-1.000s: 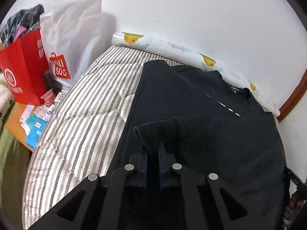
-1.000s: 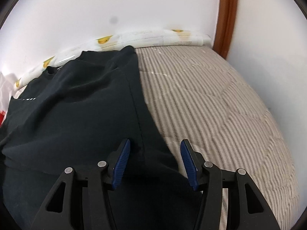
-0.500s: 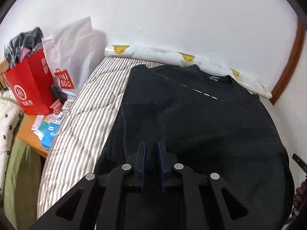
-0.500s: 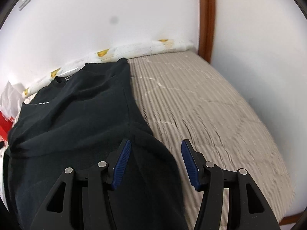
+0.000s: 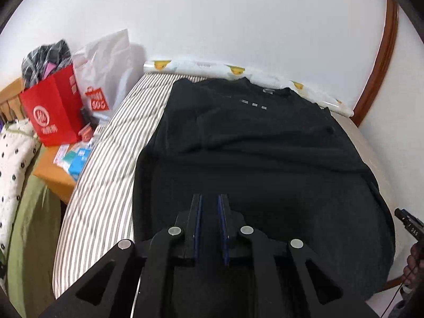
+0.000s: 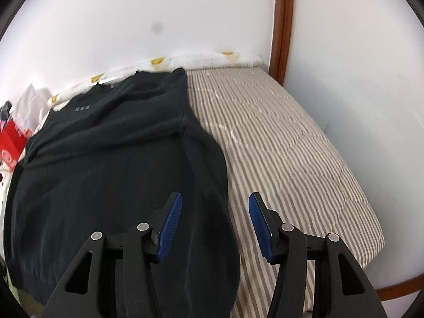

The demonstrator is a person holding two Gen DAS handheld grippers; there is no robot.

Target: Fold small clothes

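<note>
Looking along the left tongs [image 5: 210, 206], the blue pads stand close together with a narrow gap and nothing between them, poised above a black sweatshirt [image 5: 254, 153] spread flat on the striped bed [image 5: 106, 164]. A red shopping bag [image 5: 53, 111] and a white plastic bag [image 5: 106, 71] sit beside the bed's left edge, against the wall.

From the right wrist view, the right tongs [image 6: 214, 212] are spread wide and empty, hovering over the sweatshirt's [image 6: 111, 159] right edge. It covers the left half of the bed [image 6: 286, 159]; a duck-print roll [image 6: 201, 59] lies along the wall behind.
</note>
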